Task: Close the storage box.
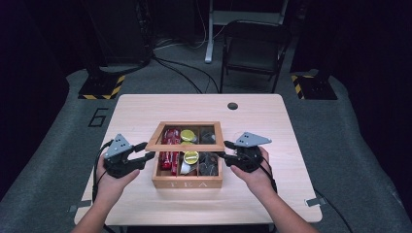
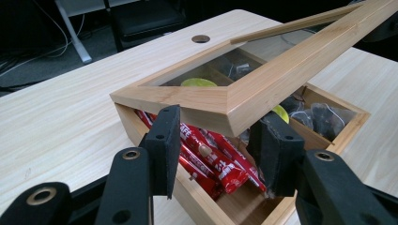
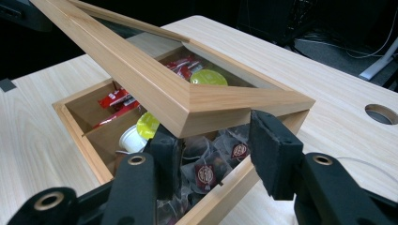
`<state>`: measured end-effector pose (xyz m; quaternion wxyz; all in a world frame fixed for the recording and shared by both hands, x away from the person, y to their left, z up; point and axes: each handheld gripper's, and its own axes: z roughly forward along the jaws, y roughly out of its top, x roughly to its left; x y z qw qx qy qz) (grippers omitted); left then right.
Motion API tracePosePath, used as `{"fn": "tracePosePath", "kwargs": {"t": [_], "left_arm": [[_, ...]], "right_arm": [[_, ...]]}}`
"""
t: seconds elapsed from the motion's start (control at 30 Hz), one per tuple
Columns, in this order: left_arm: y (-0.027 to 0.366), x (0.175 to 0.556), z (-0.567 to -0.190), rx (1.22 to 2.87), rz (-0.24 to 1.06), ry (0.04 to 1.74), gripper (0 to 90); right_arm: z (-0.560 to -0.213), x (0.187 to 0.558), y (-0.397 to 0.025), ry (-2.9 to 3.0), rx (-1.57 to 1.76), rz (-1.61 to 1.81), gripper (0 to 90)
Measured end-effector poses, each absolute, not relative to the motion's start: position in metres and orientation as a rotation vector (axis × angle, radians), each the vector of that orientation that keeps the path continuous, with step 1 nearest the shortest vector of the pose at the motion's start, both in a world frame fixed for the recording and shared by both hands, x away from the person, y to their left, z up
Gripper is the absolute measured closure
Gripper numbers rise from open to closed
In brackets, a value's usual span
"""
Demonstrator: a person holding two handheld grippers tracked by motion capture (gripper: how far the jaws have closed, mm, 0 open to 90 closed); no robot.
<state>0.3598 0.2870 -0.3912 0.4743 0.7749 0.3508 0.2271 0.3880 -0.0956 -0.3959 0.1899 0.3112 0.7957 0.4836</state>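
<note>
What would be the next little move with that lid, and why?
Probably raise the lid further back on its rear edge. It stands only partly open above the tea box, with the left hand-held gripper and right hand-held gripper under its front corners, jaws apart.

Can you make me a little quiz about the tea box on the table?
1. True or false: the lid of the box is shut flat.
2. What colour are the long packets in the box? A red, B blue, C white.
3. Fill in: the left tongs and right tongs are each at a lid ____.

Key: 1 false, the lid is raised; 2 A; 3 corner.
</note>
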Motion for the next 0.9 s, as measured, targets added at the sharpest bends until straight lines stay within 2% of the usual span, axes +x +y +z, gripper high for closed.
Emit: {"fn": "tracePosePath", "kwargs": {"t": [0.53,0.9], "left_arm": [[0.287,0.346,-0.415,1.917,0.524,0.869,54.0],[0.287,0.34,-0.423,1.908,0.525,0.873,54.1]], "right_arm": [[-0.421,0.373,-0.095,2.251,0.876,1.344,56.1],[-0.422,0.357,-0.096,2.236,0.843,1.335,55.8]]}}
